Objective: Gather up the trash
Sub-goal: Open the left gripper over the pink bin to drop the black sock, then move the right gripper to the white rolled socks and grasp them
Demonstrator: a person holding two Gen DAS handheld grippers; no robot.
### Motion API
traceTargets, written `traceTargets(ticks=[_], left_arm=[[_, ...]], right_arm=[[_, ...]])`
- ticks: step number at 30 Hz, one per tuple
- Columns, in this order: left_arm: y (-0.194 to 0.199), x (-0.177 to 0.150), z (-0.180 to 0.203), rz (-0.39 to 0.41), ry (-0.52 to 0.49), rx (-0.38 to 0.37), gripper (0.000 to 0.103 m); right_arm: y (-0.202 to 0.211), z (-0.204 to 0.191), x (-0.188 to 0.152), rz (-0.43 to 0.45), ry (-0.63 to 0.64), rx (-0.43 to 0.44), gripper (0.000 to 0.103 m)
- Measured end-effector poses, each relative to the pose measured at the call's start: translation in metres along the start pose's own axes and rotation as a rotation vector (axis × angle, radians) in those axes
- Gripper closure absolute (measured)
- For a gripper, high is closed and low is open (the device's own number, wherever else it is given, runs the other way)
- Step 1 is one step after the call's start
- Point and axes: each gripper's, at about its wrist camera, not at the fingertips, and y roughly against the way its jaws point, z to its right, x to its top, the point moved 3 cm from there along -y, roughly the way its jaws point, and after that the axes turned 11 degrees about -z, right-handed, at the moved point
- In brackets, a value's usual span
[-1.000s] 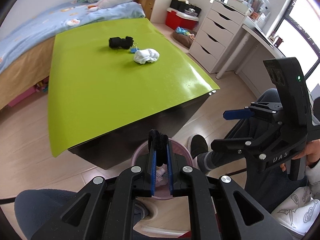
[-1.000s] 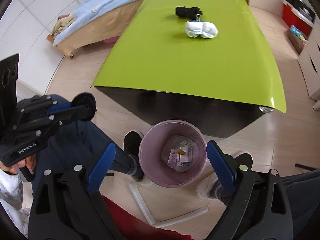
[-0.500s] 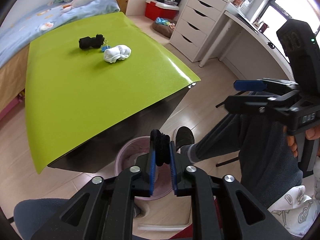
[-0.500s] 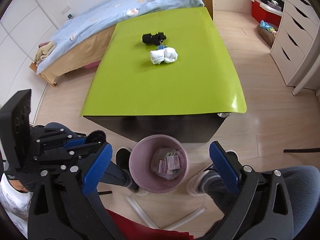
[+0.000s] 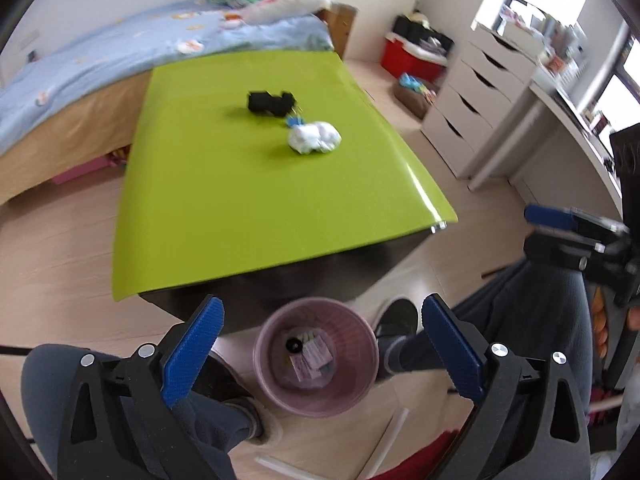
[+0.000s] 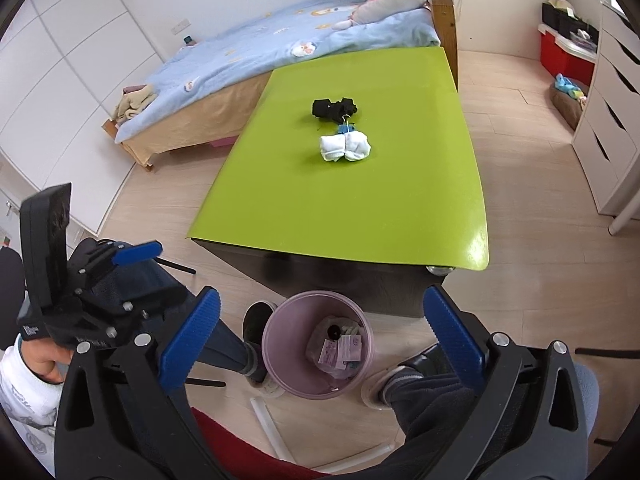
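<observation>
Drop done, left tool just spread empty over bin; next, reaching upper-centre for tabletop bundles.

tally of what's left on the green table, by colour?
black: 1, the black bundle
white: 1, the white bundle
blue: 1, a small blue item lying between them, too small to identify
total: 3 on the green table

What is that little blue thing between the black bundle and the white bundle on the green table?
A small blue clip-like item, too small to identify, sits between black bundle and white bundle; clearest in the right wrist view.
</observation>
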Motion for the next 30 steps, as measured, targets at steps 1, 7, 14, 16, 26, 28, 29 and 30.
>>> traceTargets(ticks=[1, 7, 14, 16, 26, 28, 29, 30], left_arm=[[0.005, 0.003, -0.002, 0.02, 0.026, -0.001, 0.008], [0.023, 0.022, -0.009, 0.059, 0.066, 0.02, 0.008], [0.033, 0.047, -0.025, 0.055, -0.009, 0.043, 0.008], [0.032, 0.052, -0.033, 0.055, -0.013, 0.038, 0.008], [0.021, 0.071, -0.066, 0.056, 0.033, -0.003, 0.008], [0.018, 0.072, -0.071, 0.057, 0.037, -0.005, 0.008], [0.016, 0.073, -0.073, 0.053, 0.04, -0.007, 0.008], [0.014, 0.073, -0.075, 0.049, 0.043, -0.009, 0.008]], right_arm=[[-0.001, 0.0, 0.002, -0.008, 0.01, 0.003, 0.003], [0.0, -0.001, 0.018, 0.011, 0.038, 0.02, 0.003], [-0.013, -0.006, 0.05, 0.026, -0.006, -0.008, 0.003], [-0.018, -0.006, 0.061, 0.018, -0.012, -0.025, 0.003], [-0.06, -0.01, 0.137, -0.084, 0.05, -0.109, 0.003], [-0.075, -0.011, 0.153, -0.109, 0.068, -0.124, 0.003], [-0.082, -0.011, 0.159, -0.12, 0.071, -0.121, 0.003], [-0.09, -0.011, 0.165, -0.133, 0.07, -0.119, 0.003]])
